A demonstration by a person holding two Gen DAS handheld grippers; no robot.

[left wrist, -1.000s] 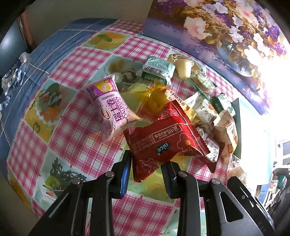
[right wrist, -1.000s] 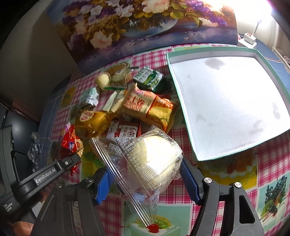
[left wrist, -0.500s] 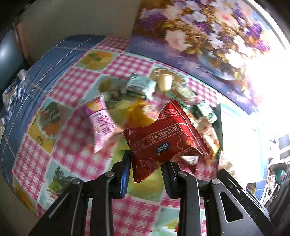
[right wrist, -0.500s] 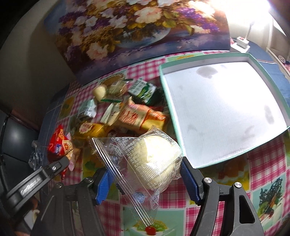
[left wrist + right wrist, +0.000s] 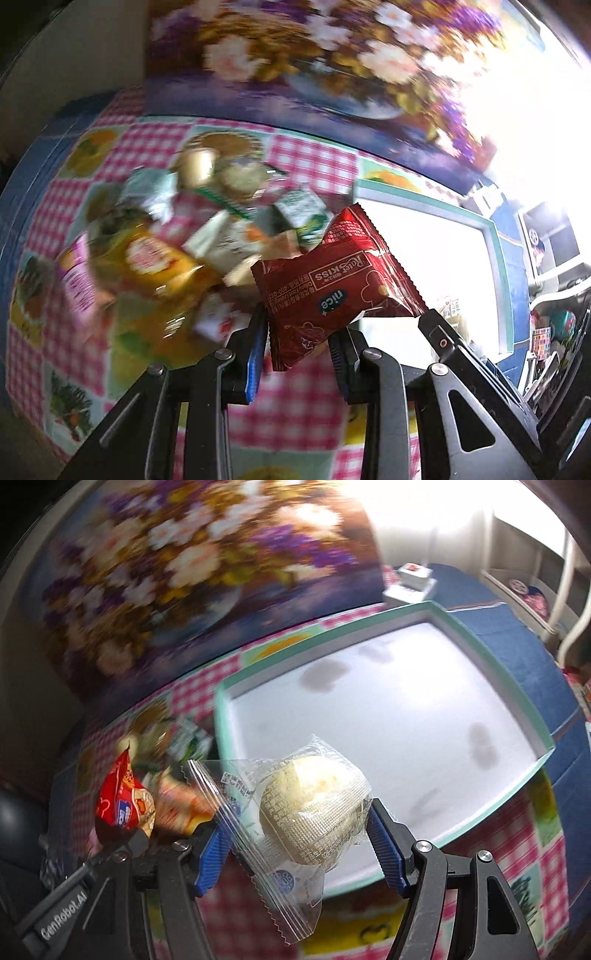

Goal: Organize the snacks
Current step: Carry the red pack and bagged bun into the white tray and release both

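Observation:
My left gripper (image 5: 298, 350) is shut on the lower corner of a red snack packet (image 5: 332, 284) and carries it in the air, close to the left edge of the white tray (image 5: 496, 266). My right gripper (image 5: 297, 843) is shut on a clear-wrapped pale bun (image 5: 310, 805), held above the near left corner of the same teal-rimmed tray (image 5: 480, 827). The red packet (image 5: 123, 801) and the left gripper's black arm also show at the lower left of the right wrist view. The tray's floor is bare.
A blurred heap of snack packs (image 5: 192, 236) lies on the checked tablecloth (image 5: 295, 398) left of the tray. A flower painting (image 5: 177, 572) leans against the wall behind. A small white box (image 5: 412, 578) sits beyond the tray's far edge.
Both grippers have swung to the right, from over the snack heap toward the tray, each keeping its snack. The tray now fills more of both views.

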